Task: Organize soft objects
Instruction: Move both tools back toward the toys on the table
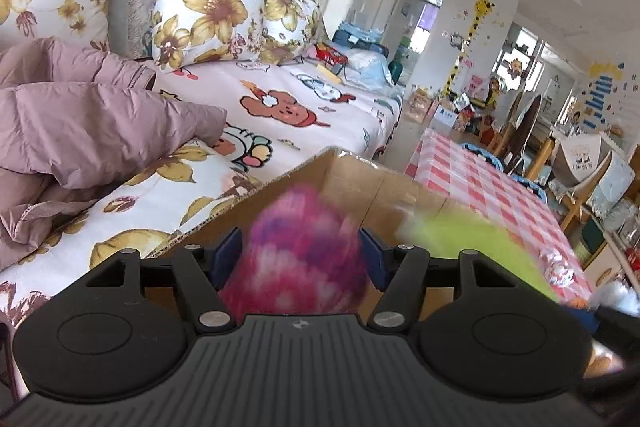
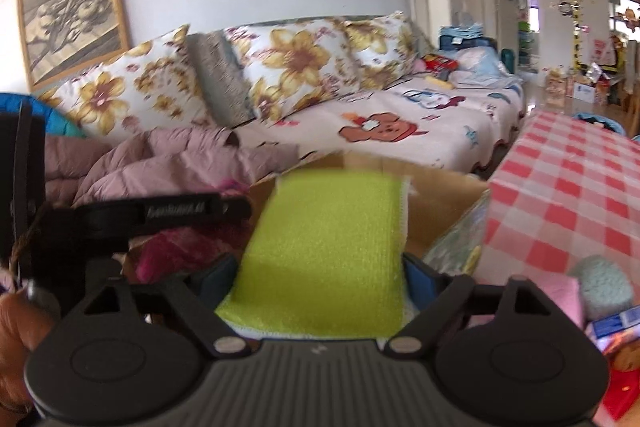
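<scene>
My left gripper [image 1: 300,259] is shut on a pink and purple knitted soft item [image 1: 300,251], held over the open cardboard box [image 1: 360,179]. My right gripper [image 2: 320,275] is shut on a lime-green sponge cloth [image 2: 328,247] with a white edge, held above the same box [image 2: 440,195]. The green cloth also shows blurred in the left wrist view [image 1: 472,239]. The left gripper's body [image 2: 160,215] and the pink item [image 2: 180,251] show at the left of the right wrist view.
A sofa [image 1: 300,99] with floral cushions and a mauve padded jacket [image 1: 80,131] lies behind the box. A table with a red-checked cloth [image 2: 568,187] stands to the right, carrying a grey-green soft ball [image 2: 604,283] and pink cloth [image 2: 560,295].
</scene>
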A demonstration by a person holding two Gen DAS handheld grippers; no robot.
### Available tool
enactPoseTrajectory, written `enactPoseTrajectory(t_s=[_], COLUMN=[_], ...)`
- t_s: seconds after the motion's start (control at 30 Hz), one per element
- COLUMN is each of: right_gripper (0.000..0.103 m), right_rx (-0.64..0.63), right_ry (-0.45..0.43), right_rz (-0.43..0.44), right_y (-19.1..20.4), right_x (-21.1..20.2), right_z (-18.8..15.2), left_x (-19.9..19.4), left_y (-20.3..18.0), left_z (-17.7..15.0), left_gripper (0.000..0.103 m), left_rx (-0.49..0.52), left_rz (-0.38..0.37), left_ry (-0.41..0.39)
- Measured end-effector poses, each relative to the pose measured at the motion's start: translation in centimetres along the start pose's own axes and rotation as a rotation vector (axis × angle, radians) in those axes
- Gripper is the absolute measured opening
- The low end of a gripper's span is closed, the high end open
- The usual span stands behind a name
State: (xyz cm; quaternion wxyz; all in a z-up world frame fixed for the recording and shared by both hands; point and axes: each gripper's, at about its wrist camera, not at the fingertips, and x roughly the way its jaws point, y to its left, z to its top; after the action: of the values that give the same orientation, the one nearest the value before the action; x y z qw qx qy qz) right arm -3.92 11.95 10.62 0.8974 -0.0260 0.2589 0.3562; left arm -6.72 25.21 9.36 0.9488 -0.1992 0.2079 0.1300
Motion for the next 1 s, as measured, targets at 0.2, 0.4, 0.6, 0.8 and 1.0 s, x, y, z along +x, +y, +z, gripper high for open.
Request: enactPoseTrajectory(t_s=[0.2,0.4,0.6,0.8,1.0], right_gripper=[0.099,0.099,0.099,0.099,0.099], right_rx=[-0.003,0.110,0.209,0.247,0.260], right_ry=[0.001,-0.069,-0.100,-0.126,-0.154], right_rz=[-0.006,-0.123,-0.257,-0.339,-0.405], right_y=[0.1,-2.4,-5.5,-7.5,-9.1], right_x=[-1.1,-3.8,-5.7,-7.6,-9.3], right_z=[-0.6,-0.5,-1.2,-2.0,-2.6], left_x=[-0.2,-0.1,-0.6,-0.9,-1.4], left_y=[-0.5,-0.9,-1.8,-2.7,-3.8], left_z=[-0.3,-0.5,-1.0,-1.4,-2.1], left_gripper=[0.102,0.103,0.103,0.103,0.103], left_rx=[0.034,0.080,0.146,0.194,0.248], left_rz=[0.006,-0.013,-0.020,-0.039,-0.073], left_ry=[-0.026,-0.030,-0.047,-0.062,-0.074])
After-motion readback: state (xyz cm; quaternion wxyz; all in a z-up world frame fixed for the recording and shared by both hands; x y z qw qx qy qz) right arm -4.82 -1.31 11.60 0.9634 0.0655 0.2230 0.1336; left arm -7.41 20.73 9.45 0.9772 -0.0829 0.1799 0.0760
